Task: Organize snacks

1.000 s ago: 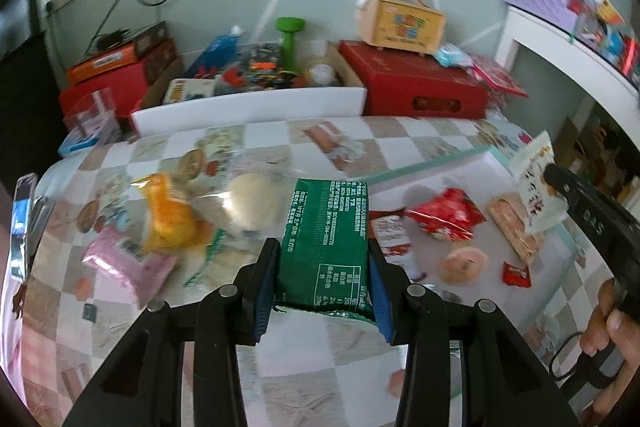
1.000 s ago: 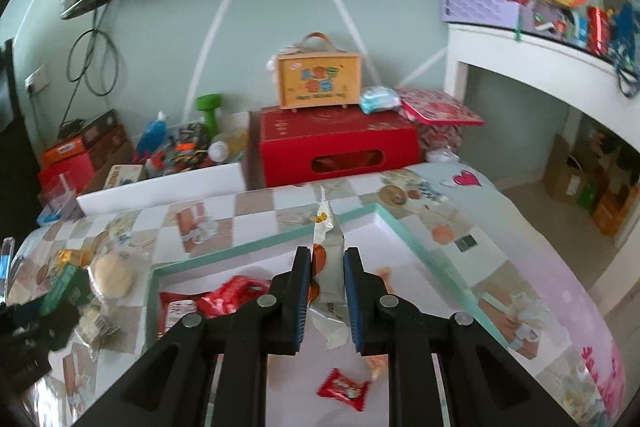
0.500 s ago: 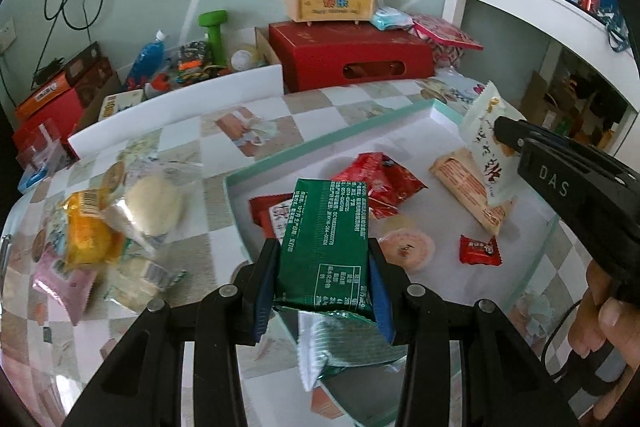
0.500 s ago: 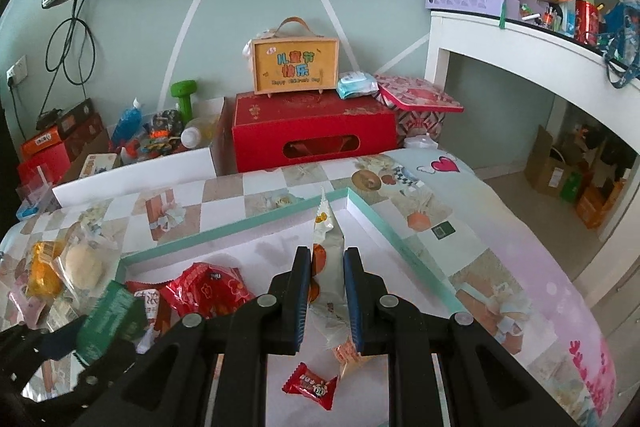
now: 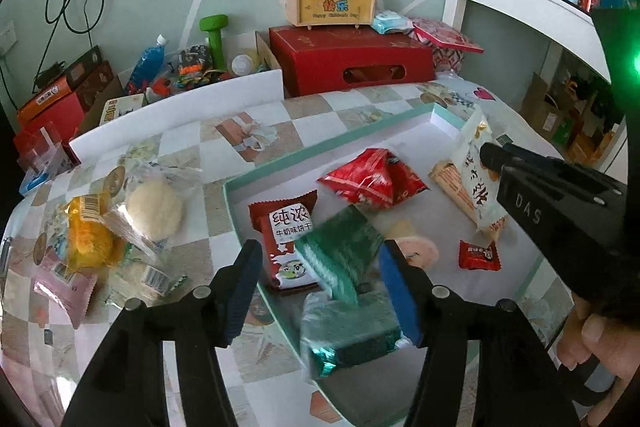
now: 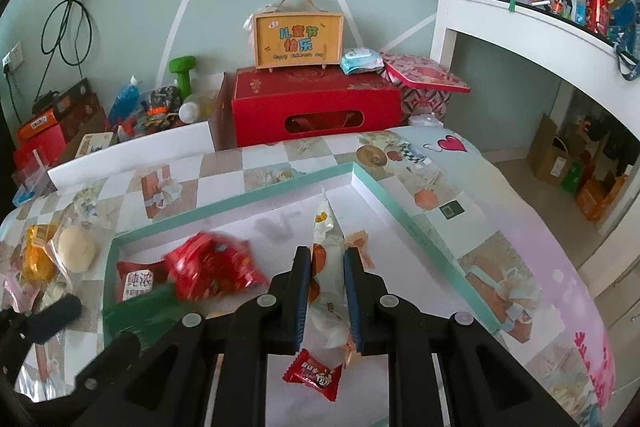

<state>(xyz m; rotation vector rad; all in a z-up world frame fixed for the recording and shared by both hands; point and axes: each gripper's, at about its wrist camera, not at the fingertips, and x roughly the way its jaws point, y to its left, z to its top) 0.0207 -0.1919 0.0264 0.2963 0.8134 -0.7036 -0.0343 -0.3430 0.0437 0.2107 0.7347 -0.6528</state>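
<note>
Released, the green packet (image 5: 340, 251) drops between the opening left tongs (image 5: 320, 291); right tongs (image 6: 326, 291) pinch a white packet (image 6: 326, 239).

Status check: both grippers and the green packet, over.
Left gripper opening, green foil packet dropping into teal-rimmed white tray. Right gripper shut on white snack pouch. Nothing blocking.

Between the opening jaws of the left claw (image 5: 320, 291), the green packet (image 5: 340, 259) is motion-blurred; its print is unreadable, and whether the pads touch it is unclear.
</note>
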